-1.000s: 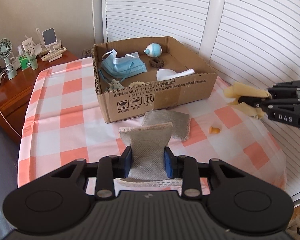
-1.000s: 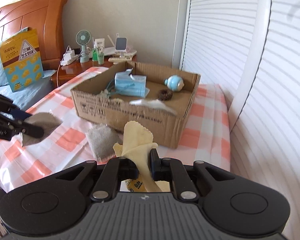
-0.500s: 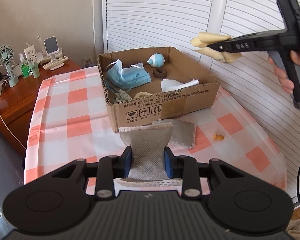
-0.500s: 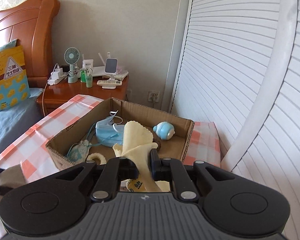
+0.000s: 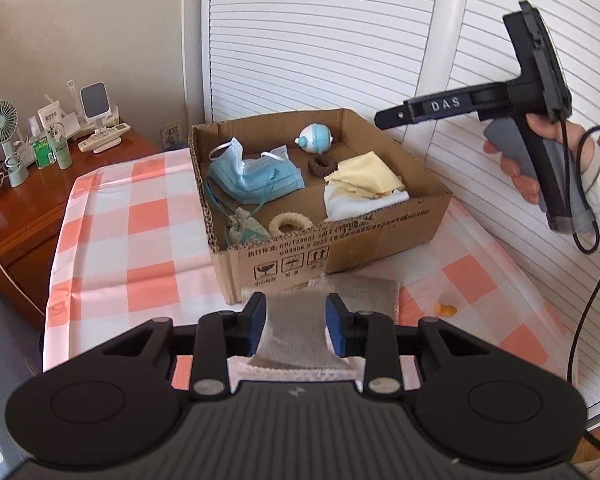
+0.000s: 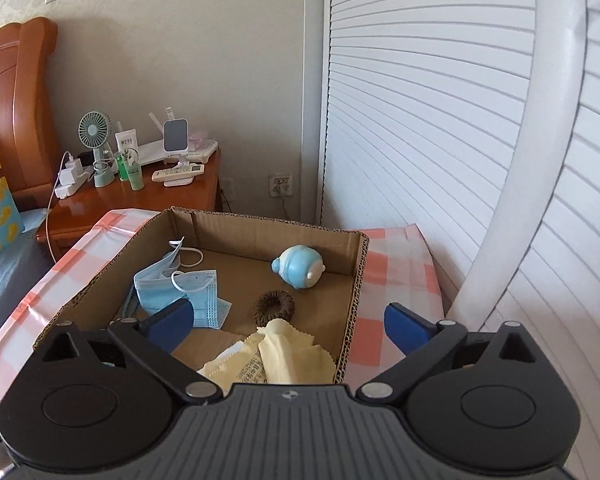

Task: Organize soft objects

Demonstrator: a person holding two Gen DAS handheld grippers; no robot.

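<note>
Lying in the near right corner of the cardboard box (image 5: 380, 240), the yellow cloth (image 5: 366, 178) rests crumpled on a white cloth (image 5: 364, 202), free of any grip. Above it the right gripper (image 6: 288, 322) hangs over the box with its jaws spread wide — they have just been opening, and nothing sits between the blue pads (image 6: 404, 326); the yellow cloth shows below them on the box floor. A hand (image 5: 540, 160) holds that gripper by its grey handle, with a black cable trailing from it.

Inside the box also lie blue face masks (image 5: 252, 176), a brown hair tie (image 5: 322, 165), a cream hair tie (image 5: 290, 222), a small blue and white toy (image 5: 315, 138) near the back wall, and a pale green pouch (image 5: 244, 230) in the near left corner.

In front of the box the left gripper (image 5: 296, 322) is clamped on a grey cloth (image 5: 294, 336), its pads pressing the fabric from both sides. A second grey cloth (image 5: 368, 292) lies flat on the checked tablecloth (image 5: 140, 240) just behind it, touching the box front — and a small orange bit (image 5: 446, 310) sits on the tablecloth to the right.
</note>
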